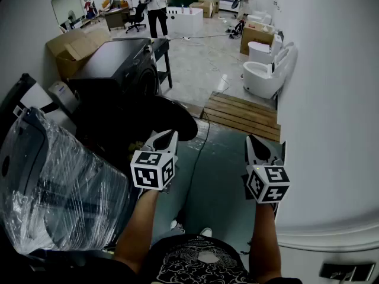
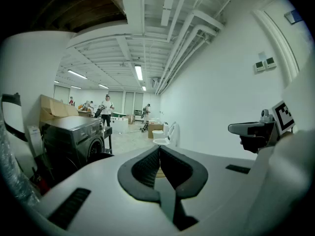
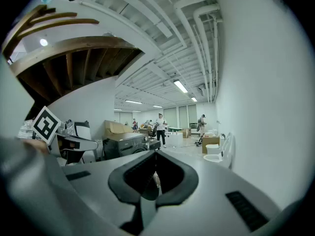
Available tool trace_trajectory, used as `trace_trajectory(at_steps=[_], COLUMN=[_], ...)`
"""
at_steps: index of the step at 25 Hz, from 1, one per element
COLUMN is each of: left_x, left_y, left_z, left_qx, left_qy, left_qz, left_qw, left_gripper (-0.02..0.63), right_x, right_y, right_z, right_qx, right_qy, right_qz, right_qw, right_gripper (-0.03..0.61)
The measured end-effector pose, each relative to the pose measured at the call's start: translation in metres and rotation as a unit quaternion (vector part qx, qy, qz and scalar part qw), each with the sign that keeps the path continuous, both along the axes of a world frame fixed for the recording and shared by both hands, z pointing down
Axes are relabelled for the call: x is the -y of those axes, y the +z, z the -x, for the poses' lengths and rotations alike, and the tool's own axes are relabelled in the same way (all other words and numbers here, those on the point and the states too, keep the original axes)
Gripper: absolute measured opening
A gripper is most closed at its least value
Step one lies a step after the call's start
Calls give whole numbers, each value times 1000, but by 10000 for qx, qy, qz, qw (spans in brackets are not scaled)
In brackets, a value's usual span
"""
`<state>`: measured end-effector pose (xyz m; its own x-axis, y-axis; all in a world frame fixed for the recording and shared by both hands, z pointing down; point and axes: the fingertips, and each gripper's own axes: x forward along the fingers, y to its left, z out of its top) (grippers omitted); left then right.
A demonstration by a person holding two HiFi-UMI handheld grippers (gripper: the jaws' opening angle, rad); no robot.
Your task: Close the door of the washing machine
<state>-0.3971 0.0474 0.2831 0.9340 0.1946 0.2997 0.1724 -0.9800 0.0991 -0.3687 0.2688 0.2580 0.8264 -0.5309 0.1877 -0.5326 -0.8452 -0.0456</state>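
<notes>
Dark-grey washing machine (image 1: pixel 121 70), door (image 1: pixel 172 118) seemingly swung open, any print too dim; left gripper (image 1: pixel 170 134) and right gripper (image 1: pixel 251 139) closed, empty.

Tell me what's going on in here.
A person stands holding a two-jaw gripper in each hand. The left gripper and the right gripper both have their jaws shut with nothing between them. Ahead on the left stands a dark grey front-loading washing machine with its round dark door swung open. The left gripper is the nearer one to that door, but no contact shows, so the closing has not started.
</notes>
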Motion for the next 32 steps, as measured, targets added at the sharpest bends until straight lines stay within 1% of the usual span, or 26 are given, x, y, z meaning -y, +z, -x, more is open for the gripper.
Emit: trace_trajectory(at_steps=[7,15,19,26,32], left_x=[-24,-41,-44,-46,-36], left_y=[6,12,16,21,31], left_z=[-8,-17,-24,-51,-82], left_qx=[-38,14,46,13,34], left_qy=[50,-128,-202,-259,-362], left_qz=[65,-9,-8,8,118], left_qw=[10000,9999,9998,9997,9993], left_gripper=[28,29,29,31,32], right_x=[-15,-22,-22,-20,-6], right_y=[7,13,15,22,28], right_z=[-5,-13,-19,-43,-76], right_qx=[16,29,22,37,29], right_qy=[-16,-279,-363,-439,-557], right_qz=[-99,-203,-167,-71,15], right_qw=[9999,9994,9992,9990,9984], right_gripper=[21,23,23,23,23])
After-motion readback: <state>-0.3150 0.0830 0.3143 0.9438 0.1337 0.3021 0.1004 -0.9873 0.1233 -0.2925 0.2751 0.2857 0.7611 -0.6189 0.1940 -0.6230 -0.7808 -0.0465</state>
